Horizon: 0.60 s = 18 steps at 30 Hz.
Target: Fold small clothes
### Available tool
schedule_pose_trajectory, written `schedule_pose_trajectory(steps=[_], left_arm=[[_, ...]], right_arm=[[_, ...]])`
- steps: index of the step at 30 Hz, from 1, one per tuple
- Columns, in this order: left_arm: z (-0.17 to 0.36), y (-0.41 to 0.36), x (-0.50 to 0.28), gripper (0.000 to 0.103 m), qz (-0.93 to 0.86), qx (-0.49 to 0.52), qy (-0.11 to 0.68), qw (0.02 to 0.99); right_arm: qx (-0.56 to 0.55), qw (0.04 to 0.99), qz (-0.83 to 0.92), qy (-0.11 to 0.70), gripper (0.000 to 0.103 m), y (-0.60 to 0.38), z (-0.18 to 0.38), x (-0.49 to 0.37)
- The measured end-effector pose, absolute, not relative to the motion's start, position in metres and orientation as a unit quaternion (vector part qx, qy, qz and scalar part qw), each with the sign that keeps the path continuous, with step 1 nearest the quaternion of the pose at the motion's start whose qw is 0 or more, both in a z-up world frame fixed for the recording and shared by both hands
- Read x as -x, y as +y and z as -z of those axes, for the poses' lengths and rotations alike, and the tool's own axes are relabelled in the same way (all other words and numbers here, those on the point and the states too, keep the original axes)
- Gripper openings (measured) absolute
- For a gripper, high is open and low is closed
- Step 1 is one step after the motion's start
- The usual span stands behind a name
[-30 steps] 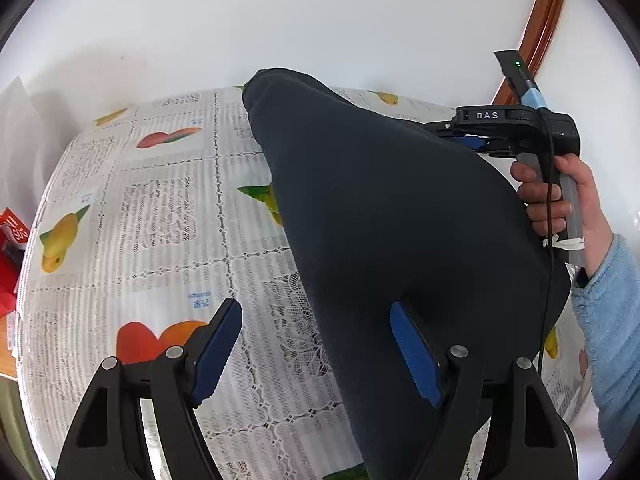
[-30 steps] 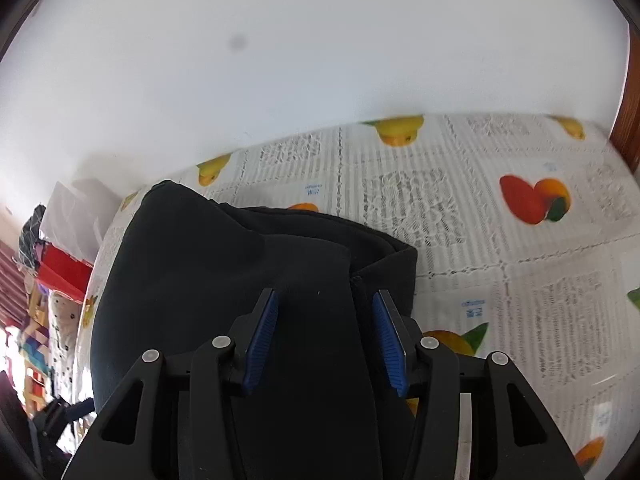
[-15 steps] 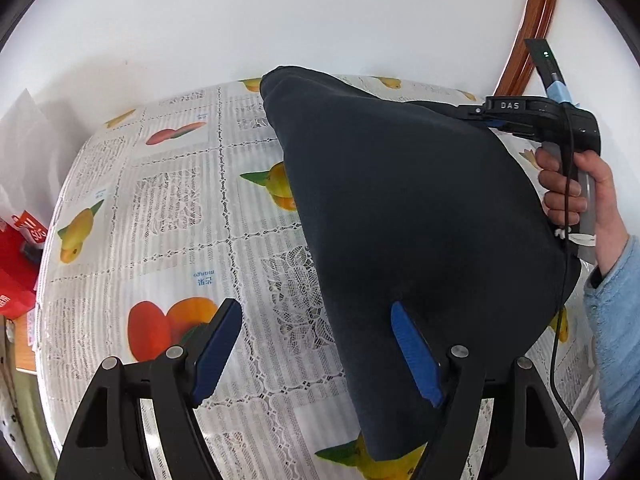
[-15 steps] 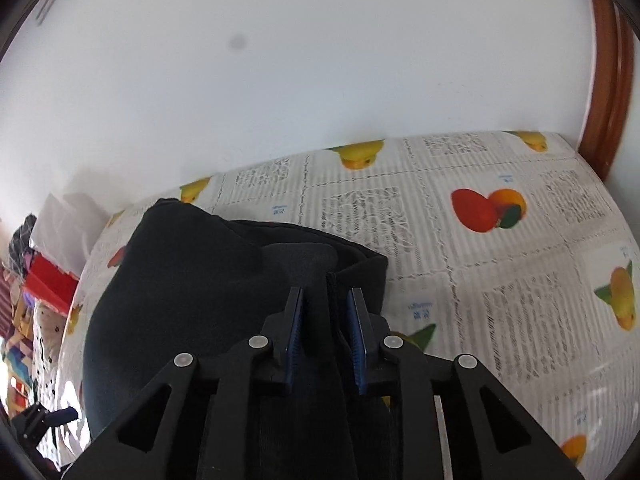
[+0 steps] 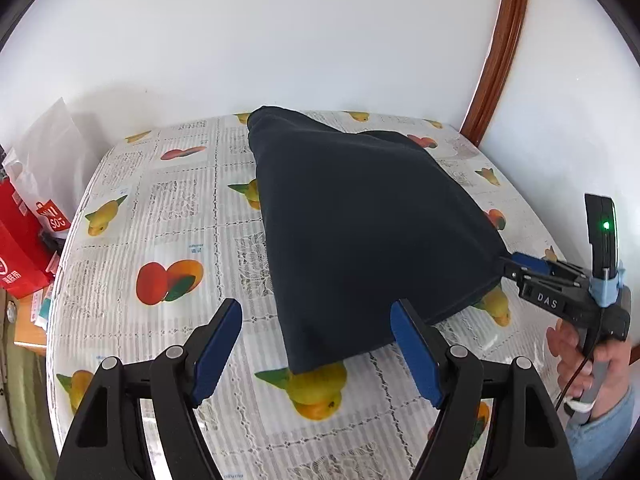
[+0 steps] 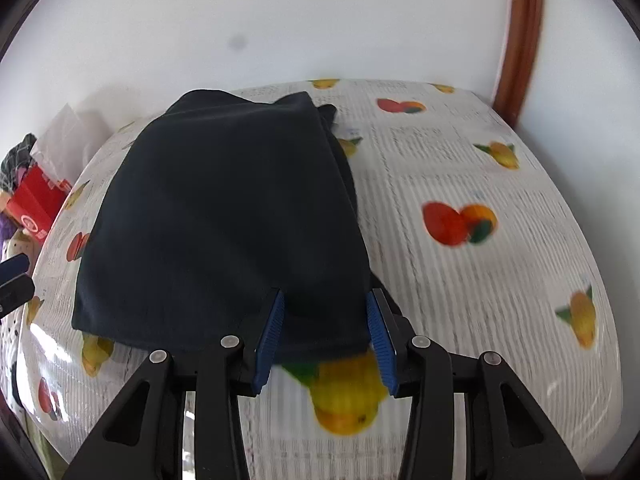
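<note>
A dark navy garment [image 5: 360, 232] lies folded over on the fruit-print tablecloth [image 5: 172, 208]; it also shows in the right wrist view [image 6: 224, 216]. My left gripper [image 5: 316, 344] is open and empty, just in front of the garment's near edge. My right gripper [image 6: 324, 332] is open, its blue fingers on either side of the garment's near right corner. In the left wrist view the right gripper [image 5: 516, 268] sits at that corner, low over the table.
Red shopping bags [image 5: 20, 240] and a white bag [image 5: 52, 152] stand off the table's left side. A white wall is behind the table. A brown wooden frame [image 5: 500, 52] rises at the back right. The right half of the tablecloth [image 6: 480, 208] is bare.
The right gripper carried the garment's edge toward me and down onto the table, then opened. The garment went from lifted to lying flat. The left gripper pulled back, still open.
</note>
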<state>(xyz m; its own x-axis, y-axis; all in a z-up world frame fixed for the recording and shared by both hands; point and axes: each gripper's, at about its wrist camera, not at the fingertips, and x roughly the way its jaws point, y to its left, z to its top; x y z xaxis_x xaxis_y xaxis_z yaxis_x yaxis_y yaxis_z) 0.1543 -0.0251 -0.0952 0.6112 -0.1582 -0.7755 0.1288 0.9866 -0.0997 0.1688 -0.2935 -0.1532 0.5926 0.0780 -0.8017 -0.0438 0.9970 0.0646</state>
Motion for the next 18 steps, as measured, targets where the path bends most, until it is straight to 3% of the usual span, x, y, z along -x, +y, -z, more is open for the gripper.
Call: schedule_pose_trajectory(steps=[4, 10, 16, 18], left_arm=[[0.078, -0.036, -0.126, 0.079, 0.082, 0.014, 0.416, 0.906], [0.06, -0.05, -0.092, 0.084, 0.061, 0.001, 0.397, 0.916], [0.04, -0.053, -0.059, 0.094, 0.044, 0.004, 0.37, 0.928], [0.036, -0.052, -0.048, 0.097, 0.036, 0.001, 0.364, 0.931]], right_arm=[[-0.059, 0.902, -0.029, 0.427, 0.043, -0.301, 0.127, -0.113], [-0.024, 0.933, -0.006, 0.358, 0.064, -0.287, 0.07, -0.058], [-0.009, 0.944, 0.018, 0.329, 0.066, -0.279, 0.033, -0.02], [-0.016, 0.948, 0.016, 0.318, 0.077, -0.278, 0.025, -0.005]])
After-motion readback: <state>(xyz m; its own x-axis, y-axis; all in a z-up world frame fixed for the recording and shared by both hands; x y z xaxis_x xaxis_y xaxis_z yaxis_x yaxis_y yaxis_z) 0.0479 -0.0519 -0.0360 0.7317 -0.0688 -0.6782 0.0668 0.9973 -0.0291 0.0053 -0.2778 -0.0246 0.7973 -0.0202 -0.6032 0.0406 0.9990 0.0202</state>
